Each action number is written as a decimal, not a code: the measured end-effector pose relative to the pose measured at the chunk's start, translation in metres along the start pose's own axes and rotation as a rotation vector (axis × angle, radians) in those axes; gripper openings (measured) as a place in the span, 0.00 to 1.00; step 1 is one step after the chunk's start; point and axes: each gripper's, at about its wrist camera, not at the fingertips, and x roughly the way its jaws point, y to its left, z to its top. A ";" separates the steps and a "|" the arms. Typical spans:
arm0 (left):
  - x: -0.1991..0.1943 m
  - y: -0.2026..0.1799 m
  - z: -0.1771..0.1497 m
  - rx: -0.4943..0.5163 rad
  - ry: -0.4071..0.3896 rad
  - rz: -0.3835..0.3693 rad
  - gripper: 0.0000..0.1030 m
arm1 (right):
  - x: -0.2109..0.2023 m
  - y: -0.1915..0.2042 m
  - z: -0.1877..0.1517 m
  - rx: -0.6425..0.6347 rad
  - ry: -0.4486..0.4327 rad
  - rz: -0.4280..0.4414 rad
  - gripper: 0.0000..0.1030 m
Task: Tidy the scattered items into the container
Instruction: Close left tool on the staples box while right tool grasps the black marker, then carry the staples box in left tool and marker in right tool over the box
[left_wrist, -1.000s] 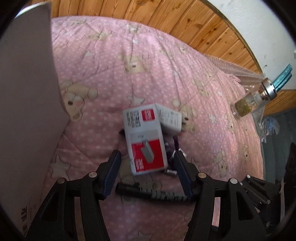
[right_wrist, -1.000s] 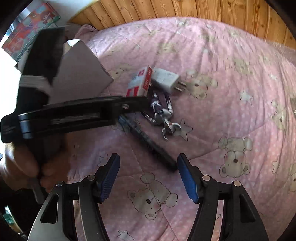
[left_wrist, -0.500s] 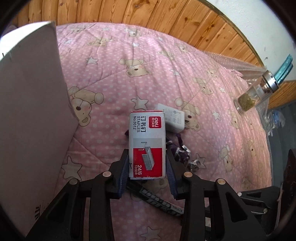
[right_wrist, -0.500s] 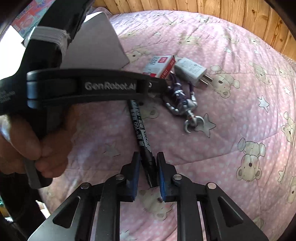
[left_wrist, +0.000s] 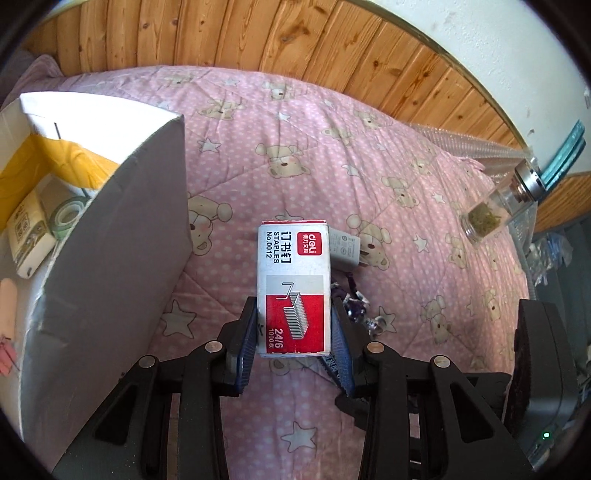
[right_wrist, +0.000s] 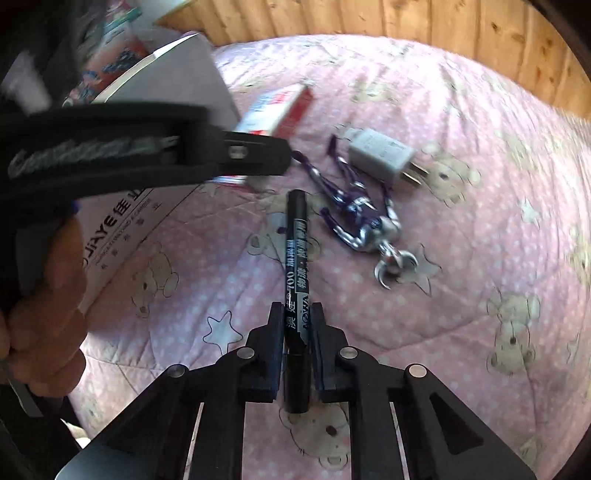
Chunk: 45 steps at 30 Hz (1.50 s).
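**Two items gripped, both due for the box**

A box of staples (left_wrist: 293, 291) is clamped between the pads of the left gripper (left_wrist: 295, 332), held by its lower half with the printed face up. A black marker (right_wrist: 295, 280) is pinched near its rear end by the right gripper (right_wrist: 295, 328), whose jaws are drawn narrow around the barrel, the cap pointing toward 12 o'clock.

For the step in hand, each item is best lifted clear of the pink quilt (left_wrist: 369, 155) before being carried sideways, so that nothing is dragged. The marker is held far from its middle (it may droop or swivel), so a slow, level carry is advised. The staple box should be taken over the near wall of the cardboard box (left_wrist: 122, 236), which stands at 9 o'clock in the left view, and released low inside.

Within the cardboard box, a roll of green tape (left_wrist: 68, 218), a small cream carton (left_wrist: 29, 236) and something yellow can be made out; the rest is hidden by the wall.

Left on the quilt are a white charger plug (right_wrist: 384, 157) and a purple-and-silver toy figure (right_wrist: 362, 218), lying just beside one another at about 1 o'clock from the marker's tip.
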 end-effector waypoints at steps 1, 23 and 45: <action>-0.003 -0.001 -0.001 -0.002 -0.003 -0.001 0.37 | -0.002 0.000 -0.001 0.004 0.004 -0.001 0.14; -0.113 0.014 -0.034 -0.056 -0.150 -0.005 0.37 | -0.111 0.026 -0.014 0.091 -0.171 0.011 0.14; -0.178 0.038 -0.071 -0.056 -0.255 0.097 0.37 | -0.114 0.097 -0.005 0.063 -0.266 0.089 0.14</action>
